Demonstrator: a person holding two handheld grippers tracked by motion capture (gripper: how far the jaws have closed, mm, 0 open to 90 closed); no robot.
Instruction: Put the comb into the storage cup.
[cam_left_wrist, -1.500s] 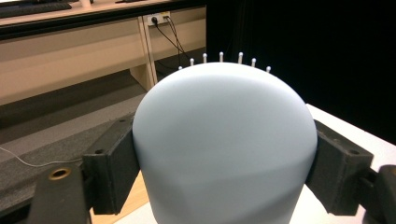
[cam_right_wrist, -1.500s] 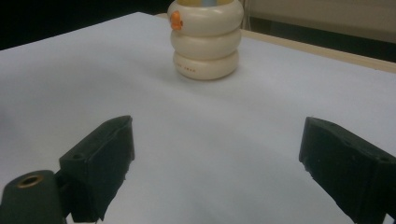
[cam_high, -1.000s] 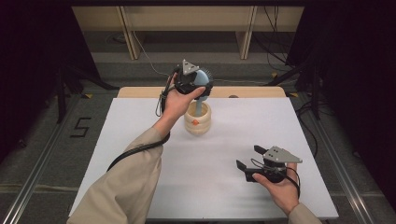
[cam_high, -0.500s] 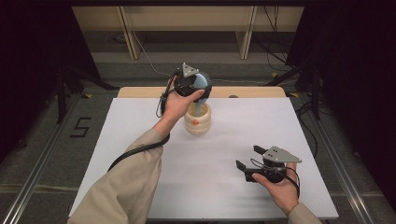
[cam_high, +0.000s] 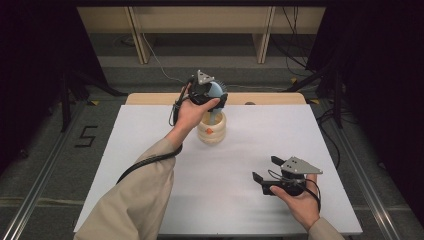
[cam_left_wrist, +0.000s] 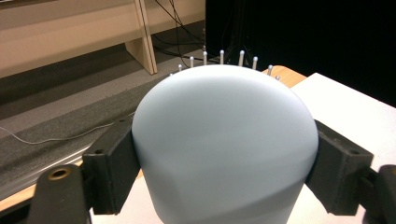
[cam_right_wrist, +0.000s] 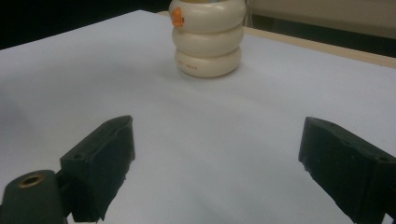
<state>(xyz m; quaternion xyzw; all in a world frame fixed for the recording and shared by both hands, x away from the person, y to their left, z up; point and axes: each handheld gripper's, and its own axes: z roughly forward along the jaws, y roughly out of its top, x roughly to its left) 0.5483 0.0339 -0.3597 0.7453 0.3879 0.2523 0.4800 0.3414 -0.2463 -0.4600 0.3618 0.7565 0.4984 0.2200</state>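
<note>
Item: pale-blue hairbrush (cam_left_wrist: 224, 144), clamped in my left gripper (cam_high: 207, 95) above the cream holder (cam_high: 212, 128).

My left arm reaches forward, wrist raised, jaws pressing both sides of the brush's smooth, matte, domed back; thin ball-tipped bristles show past its far edge. The holder is glossy, three stacked rounded rings with an orange mark, upright on the white table (cam_high: 150, 135). My right gripper (cam_high: 266, 170) rests low, jaws wide apart, empty.
</note>
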